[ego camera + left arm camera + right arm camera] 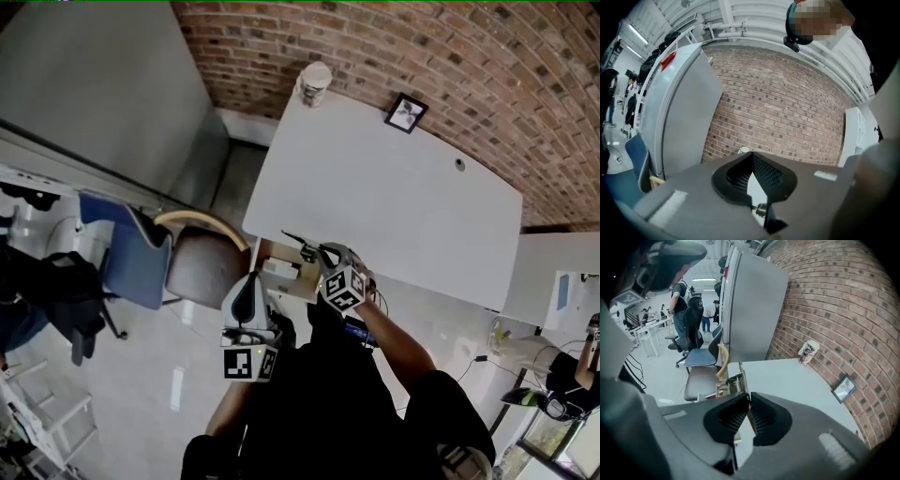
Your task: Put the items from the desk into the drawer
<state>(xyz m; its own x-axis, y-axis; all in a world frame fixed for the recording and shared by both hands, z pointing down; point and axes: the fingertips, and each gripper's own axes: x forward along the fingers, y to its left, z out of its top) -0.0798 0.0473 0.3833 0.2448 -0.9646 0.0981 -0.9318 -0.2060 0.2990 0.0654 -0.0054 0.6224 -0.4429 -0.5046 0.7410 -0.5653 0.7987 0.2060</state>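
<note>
**Right gripper holding a thin metal piece at the near edge of the surface**

The right gripper [749, 404] has its fingers clamped on the lower end of a thin metal piece [733, 383] with a coil spring, most of it standing out past the tips; the left gripper [752, 161] has its fingers together, with nothing between them; what looks like the open drawer [281, 274] sits just under the near edge of the surface [394, 206]; the grip is best kept firm and the piece brought low inside before release, so it cannot catch the rim; a paper cup [314, 82] and a picture frame [406, 112] stand at the far side.
</note>
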